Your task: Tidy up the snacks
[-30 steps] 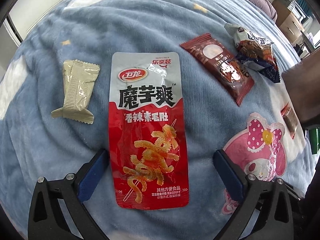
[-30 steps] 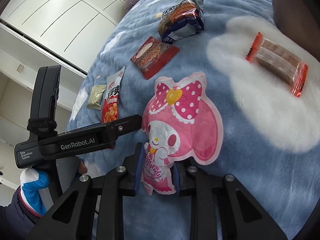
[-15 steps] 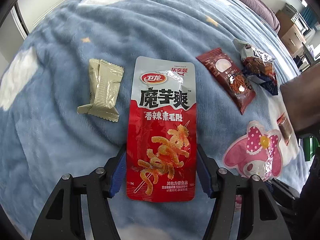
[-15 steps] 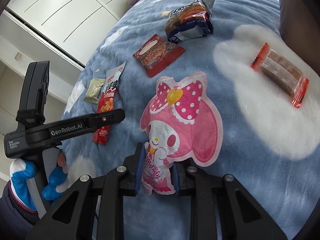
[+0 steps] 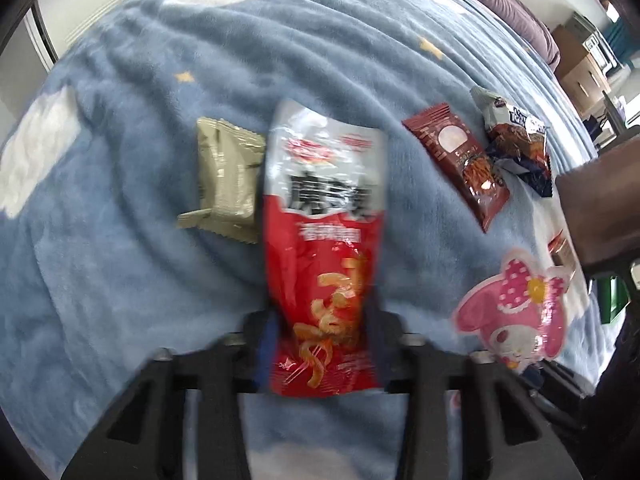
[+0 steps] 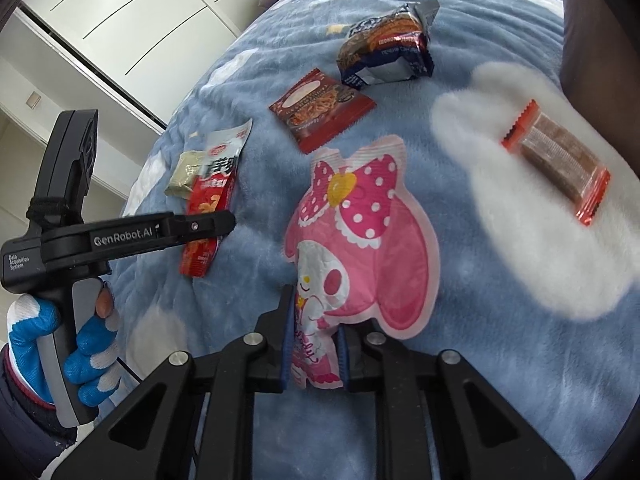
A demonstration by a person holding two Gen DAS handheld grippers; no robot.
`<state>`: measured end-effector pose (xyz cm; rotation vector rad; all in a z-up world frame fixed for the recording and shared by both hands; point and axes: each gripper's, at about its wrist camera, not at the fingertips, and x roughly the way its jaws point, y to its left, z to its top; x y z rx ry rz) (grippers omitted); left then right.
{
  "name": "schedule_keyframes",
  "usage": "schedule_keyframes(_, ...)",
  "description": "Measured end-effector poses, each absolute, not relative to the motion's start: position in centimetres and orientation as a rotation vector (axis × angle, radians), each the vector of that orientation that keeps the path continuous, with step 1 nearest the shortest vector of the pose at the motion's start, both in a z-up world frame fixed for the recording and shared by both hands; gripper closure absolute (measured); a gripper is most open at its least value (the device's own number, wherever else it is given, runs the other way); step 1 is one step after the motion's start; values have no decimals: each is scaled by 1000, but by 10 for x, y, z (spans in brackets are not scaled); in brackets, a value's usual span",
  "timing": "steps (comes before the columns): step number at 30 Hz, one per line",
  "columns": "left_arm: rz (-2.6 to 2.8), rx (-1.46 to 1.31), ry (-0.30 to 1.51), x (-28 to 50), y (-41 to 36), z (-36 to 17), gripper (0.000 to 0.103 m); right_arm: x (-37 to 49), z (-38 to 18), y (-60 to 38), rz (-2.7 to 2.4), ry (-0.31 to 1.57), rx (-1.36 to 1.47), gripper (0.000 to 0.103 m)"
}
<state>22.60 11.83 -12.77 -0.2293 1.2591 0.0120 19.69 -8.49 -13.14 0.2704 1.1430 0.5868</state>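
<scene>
A red and silver snack packet (image 5: pixel 324 220) stands between the fingers of my left gripper (image 5: pixel 324 344), whose jaws are closing and press its sides near the bottom end. From the right wrist view, that packet (image 6: pixel 212 196) hangs tilted off the blanket in the left gripper (image 6: pixel 224 222). My right gripper (image 6: pixel 314 344) is shut on the bottom edge of a pink cartoon-character pouch (image 6: pixel 360 240), which lies flat on the blanket. The same pouch (image 5: pixel 516 312) shows at the lower right of the left wrist view.
On the blue cloud-pattern blanket (image 5: pixel 120 240) lie a beige-green packet (image 5: pixel 230 184), a dark red noodle packet (image 5: pixel 460 168), a torn blue and silver pack (image 5: pixel 516 140) and an orange-ended bar (image 6: pixel 556 164). A brown object (image 6: pixel 592 20) borders the right; white wardrobe doors (image 6: pixel 120 8) stand behind.
The left gripper's jaws have come together from wide apart onto the red packet, and the packet now bulges and lifts off the blanket. The right gripper has kept its grip on the pink pouch.
</scene>
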Motion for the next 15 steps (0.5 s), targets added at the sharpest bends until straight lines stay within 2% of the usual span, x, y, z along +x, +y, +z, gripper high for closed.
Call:
schedule_keyframes(7,-9,-231,1222,208,120,-115,89,187,-118,-86,581,1122,224,103)
schedule_keyframes(15,-55,-185,1184,184,104,-99,92,174,-103,-95,557,1107,177,103)
